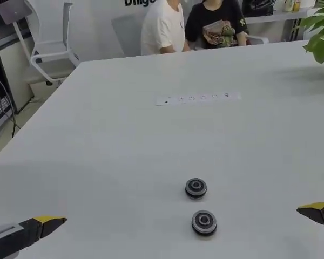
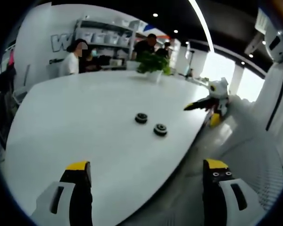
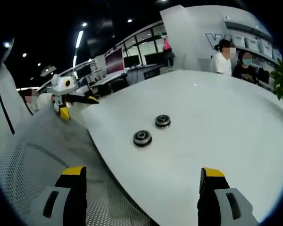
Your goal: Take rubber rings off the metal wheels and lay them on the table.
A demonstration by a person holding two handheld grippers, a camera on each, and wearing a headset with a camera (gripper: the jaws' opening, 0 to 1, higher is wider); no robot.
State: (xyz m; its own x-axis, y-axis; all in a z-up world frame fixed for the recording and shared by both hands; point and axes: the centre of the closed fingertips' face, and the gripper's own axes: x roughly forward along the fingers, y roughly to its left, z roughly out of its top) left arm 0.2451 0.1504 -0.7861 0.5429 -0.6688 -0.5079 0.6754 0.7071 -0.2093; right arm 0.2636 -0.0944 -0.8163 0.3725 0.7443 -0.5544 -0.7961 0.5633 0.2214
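head view: white table (image 1: 124, 140) with near wheel (image 1: 204, 223), far wheel (image 1: 196, 188), people (image 1: 162, 27) beyond; left gripper (image 2: 146, 165), right gripper (image 3: 143, 171) gape empty.

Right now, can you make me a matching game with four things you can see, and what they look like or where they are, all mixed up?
Things:
1. nearer wheel
2. power strip
3. plant
4. left gripper

Descriptions:
A. green, at the far right
B. jaws wide apart, holding nothing
C. white, lying flat in the middle of the table
D. round, with a dark ring on it, near the front edge

Pairs: 1-D, 2-C, 3-A, 4-B.
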